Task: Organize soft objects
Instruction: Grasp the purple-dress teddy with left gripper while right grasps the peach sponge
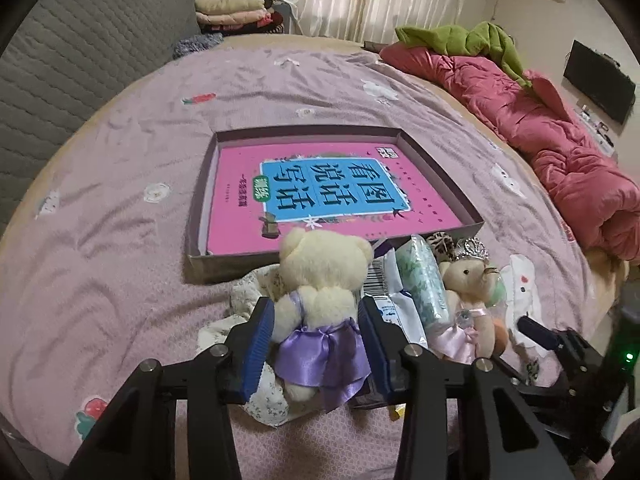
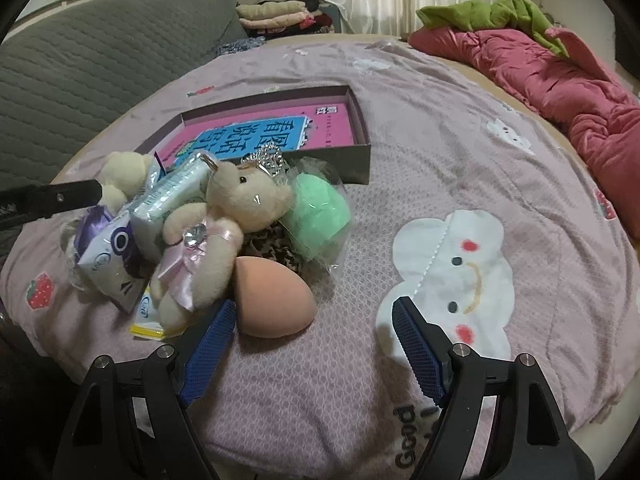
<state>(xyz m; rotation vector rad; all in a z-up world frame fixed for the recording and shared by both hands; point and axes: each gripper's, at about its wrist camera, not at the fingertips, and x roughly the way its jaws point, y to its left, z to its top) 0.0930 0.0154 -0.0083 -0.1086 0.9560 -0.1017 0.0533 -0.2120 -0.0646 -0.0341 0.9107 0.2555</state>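
Left gripper (image 1: 316,340) clamps the near bear (image 1: 320,292); lifting could drag the cloth (image 1: 260,292). Right gripper (image 2: 312,344) gapes empty.

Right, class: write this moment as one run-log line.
left hand-held gripper: around purple-dress bear | right hand-held gripper: open, empty, beside sponge | box: book only

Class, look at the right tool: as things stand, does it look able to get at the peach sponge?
Probably yes. The right tool stands open with the peach sponge just ahead, beside its left finger. Nothing lies on the sponge; only the pink-dressed bear crowds its left side.
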